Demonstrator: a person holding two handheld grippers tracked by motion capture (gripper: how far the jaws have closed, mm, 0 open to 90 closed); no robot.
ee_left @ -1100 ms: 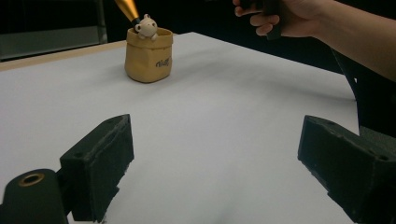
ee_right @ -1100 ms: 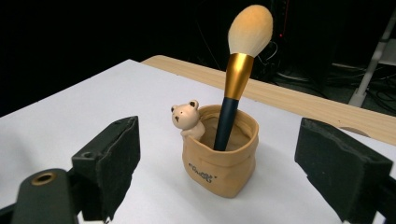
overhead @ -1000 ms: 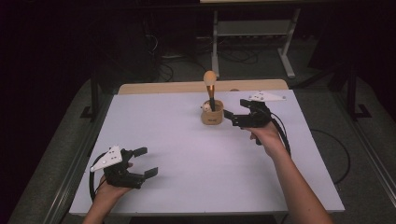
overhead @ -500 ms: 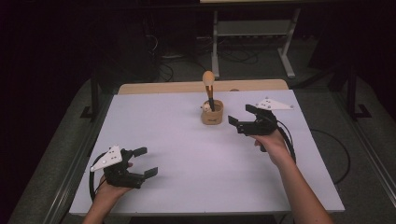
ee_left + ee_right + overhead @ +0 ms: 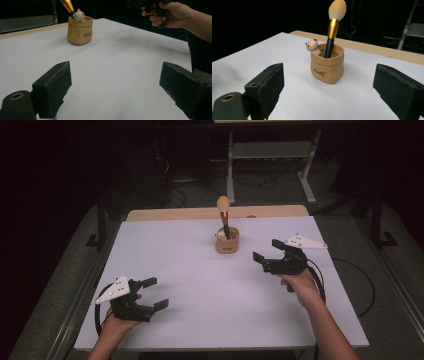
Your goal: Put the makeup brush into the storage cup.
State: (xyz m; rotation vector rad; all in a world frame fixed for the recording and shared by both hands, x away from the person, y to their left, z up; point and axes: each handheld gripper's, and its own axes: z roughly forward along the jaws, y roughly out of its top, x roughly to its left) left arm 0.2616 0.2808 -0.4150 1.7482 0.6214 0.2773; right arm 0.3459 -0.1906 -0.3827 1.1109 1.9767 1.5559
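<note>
Withdrawn from the brush holder (image 5: pixel 227 241), right claw (image 5: pixel 267 253) gapes empty beside it.

Brush (image 5: pixel 223 214) in pot (image 5: pixel 227 242), far centre of table (image 5: pixel 200 270).

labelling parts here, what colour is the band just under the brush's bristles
Gold: the metal band between the cream bristles and the dark handle, clearest in the right gripper view.
</note>
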